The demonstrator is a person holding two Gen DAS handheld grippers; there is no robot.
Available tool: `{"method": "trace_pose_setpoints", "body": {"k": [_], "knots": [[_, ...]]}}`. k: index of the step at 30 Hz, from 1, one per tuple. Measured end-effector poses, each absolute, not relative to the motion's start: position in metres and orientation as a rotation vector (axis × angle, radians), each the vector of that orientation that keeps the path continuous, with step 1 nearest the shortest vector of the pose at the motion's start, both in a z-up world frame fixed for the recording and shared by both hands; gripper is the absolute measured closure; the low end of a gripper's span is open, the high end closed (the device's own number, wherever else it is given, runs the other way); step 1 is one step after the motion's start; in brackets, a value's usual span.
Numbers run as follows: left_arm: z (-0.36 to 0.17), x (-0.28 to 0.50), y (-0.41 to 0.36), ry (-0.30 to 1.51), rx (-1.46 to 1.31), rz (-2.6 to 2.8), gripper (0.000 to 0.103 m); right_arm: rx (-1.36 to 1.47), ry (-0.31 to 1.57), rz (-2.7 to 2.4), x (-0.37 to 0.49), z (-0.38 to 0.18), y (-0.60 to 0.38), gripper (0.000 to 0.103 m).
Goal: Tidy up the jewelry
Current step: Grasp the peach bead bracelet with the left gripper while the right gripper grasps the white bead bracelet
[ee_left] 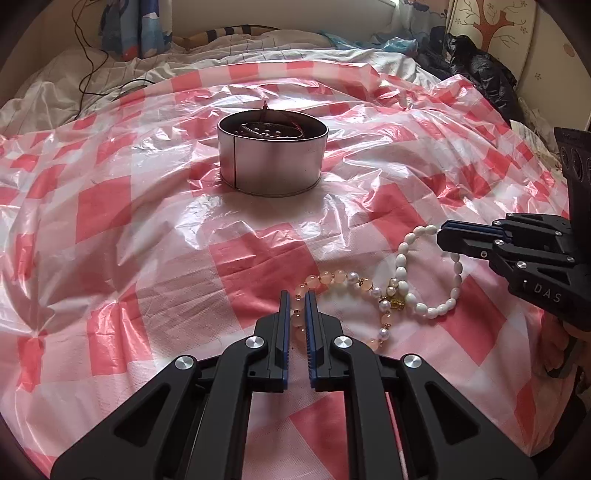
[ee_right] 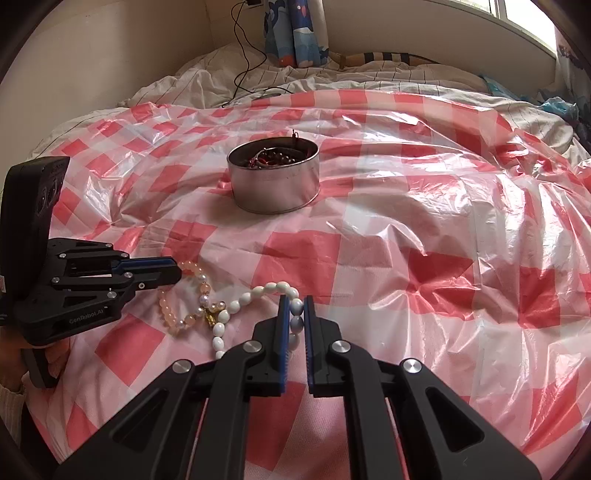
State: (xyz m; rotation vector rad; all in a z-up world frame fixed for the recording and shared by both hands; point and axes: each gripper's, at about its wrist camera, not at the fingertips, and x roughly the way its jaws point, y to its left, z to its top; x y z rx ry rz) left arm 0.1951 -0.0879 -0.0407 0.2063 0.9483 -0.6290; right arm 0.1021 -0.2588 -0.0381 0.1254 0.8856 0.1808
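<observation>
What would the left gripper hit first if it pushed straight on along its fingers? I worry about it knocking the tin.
Probably not the tin. The left gripper, shut on the pink bead bracelet, points steeply down, so it would likely press into the checked plastic sheet just past the beads; depth is uncertain.

A bed (ee_right: 424,229) lay under a red-checked plastic sheet (ee_left: 147,229). Daylight came through a window (ee_right: 532,14). A blue curtain (ee_right: 295,33) hung against the cream wall (ee_right: 110,55).

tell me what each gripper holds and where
Left gripper: peach-pink bead bracelet, by its left side. Right gripper: white oval-bead bracelet, by its right side.
</observation>
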Motion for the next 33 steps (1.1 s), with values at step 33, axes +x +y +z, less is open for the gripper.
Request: {"method": "trace_pose_setpoints", "body": {"k": [33], "knots": [[-0.043, 0.190, -0.096, 0.923, 0.309, -0.586, 0.096, 0.107, 0.929, 0.182, 0.104, -0.049, -0.251, 0.095]]}}
